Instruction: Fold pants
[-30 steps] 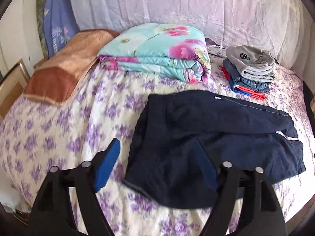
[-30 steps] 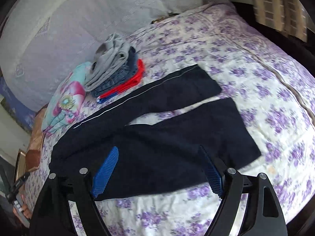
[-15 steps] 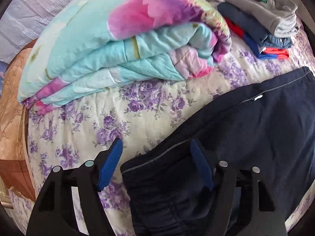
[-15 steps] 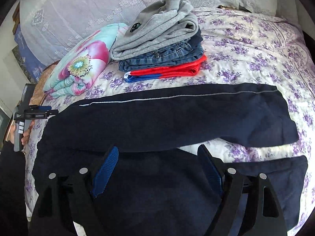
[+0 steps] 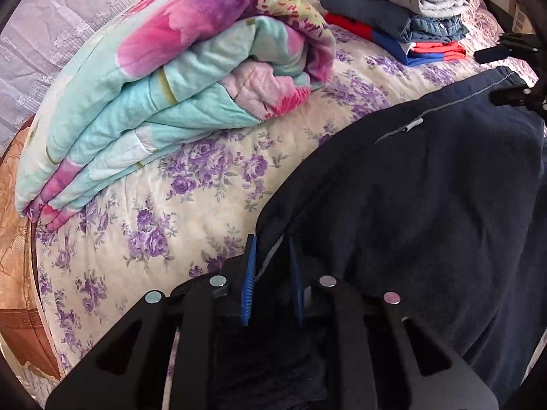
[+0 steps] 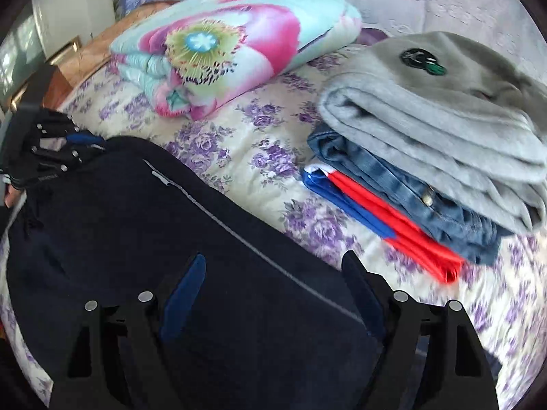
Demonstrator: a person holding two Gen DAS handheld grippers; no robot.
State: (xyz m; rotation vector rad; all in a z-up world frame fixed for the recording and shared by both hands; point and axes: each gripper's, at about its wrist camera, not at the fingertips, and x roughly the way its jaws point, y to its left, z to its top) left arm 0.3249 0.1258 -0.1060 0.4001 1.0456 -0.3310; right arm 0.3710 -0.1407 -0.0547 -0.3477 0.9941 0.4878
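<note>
No readable text anywhere. Gray sweatshirt (image 6: 444,109) carries small dark-green round emblem (image 6: 423,62), lettering not legible. Navy pants (image 6: 191,259) show small white tag (image 6: 160,177), blank at this size.

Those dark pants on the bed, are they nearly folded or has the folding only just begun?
Only just begun. The navy pants lie spread across the flowered bedspread, no fold visible. In hand: the left gripper has closed on the waistband corner, while the right gripper hovers open over the upper leg. All the folding itself is left. The folded clothes stack beside them looks finished.
</note>
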